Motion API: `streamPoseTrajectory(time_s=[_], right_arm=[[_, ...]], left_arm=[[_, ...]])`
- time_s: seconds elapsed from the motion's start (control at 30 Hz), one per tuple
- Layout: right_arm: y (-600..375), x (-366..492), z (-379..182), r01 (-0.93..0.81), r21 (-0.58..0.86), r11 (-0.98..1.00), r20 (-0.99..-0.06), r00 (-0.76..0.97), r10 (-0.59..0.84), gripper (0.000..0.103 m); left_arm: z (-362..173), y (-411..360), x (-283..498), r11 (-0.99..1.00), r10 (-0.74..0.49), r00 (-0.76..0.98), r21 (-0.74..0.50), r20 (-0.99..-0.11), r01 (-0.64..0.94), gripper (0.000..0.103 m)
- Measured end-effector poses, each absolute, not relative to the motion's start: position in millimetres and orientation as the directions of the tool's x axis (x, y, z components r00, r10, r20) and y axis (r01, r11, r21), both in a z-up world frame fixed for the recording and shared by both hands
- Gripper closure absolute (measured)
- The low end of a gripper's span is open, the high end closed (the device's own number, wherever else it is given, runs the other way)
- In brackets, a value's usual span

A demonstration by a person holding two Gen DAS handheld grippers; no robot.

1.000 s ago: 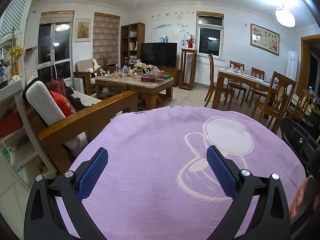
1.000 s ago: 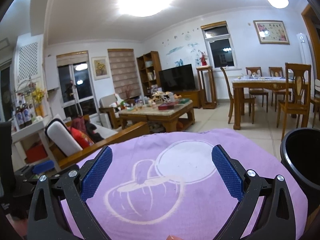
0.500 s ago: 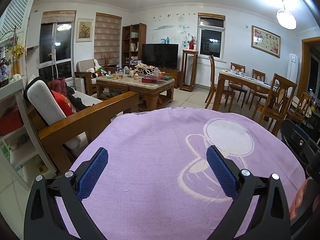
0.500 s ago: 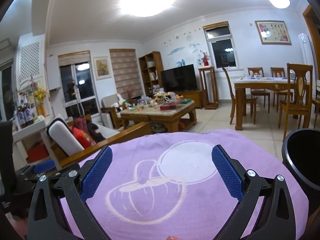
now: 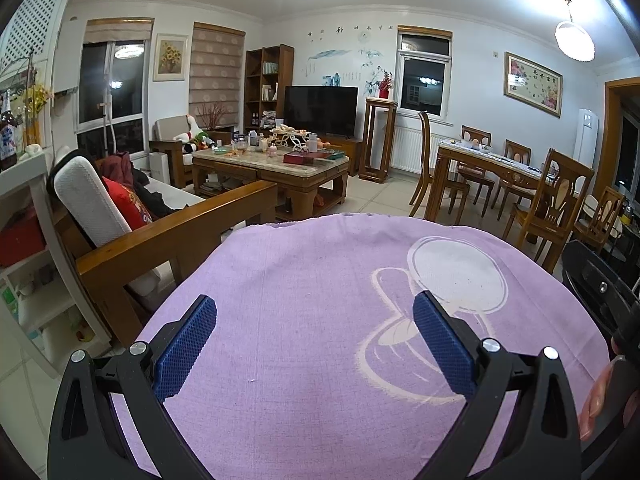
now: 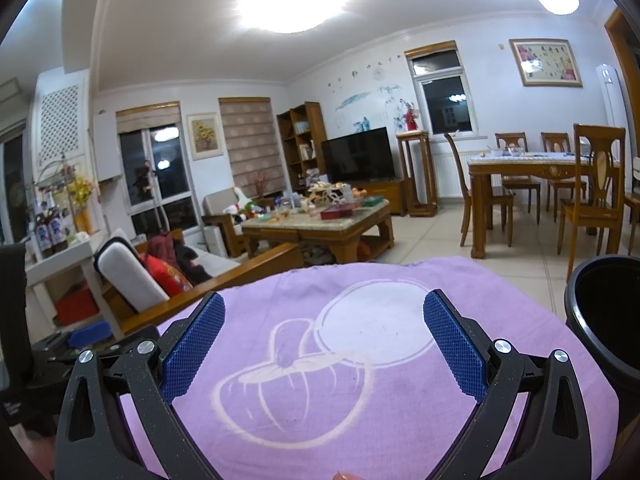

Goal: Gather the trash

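Both claws, left claw [image 5: 314,344] and right claw [image 6: 324,344], hang spread apart and empty over the purple-clothed table [image 5: 320,280]; no trash shows there, black bin [image 6: 608,320] waits at right.

Round table [image 5: 320,420] under a purple cloth [image 5: 300,300] covering the whole top, far edge of cloth slightly rumpled. Pale printed cartoon outline [image 6: 320,348] with a big white circle toward the right side of the surface. Black bin [image 6: 608,316] just beside the right edge, rim above the cloth.
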State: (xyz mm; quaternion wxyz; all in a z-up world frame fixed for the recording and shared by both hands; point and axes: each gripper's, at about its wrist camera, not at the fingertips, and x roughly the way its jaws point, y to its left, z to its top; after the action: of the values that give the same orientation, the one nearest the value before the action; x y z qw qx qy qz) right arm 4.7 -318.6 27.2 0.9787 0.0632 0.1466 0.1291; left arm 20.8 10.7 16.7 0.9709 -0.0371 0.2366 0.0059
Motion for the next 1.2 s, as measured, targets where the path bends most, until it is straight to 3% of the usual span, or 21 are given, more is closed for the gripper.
streamPoseTrajectory(time_s=[1.2], right_arm=[[-320.6,6.5,25.6,-0.232,0.164,0.959,-0.27,0.924,0.27,0.005]], left_arm=[[17.3,10.5,21.2,0.998,-0.005,0.889,-0.064,-0.458,-0.027,0.005]])
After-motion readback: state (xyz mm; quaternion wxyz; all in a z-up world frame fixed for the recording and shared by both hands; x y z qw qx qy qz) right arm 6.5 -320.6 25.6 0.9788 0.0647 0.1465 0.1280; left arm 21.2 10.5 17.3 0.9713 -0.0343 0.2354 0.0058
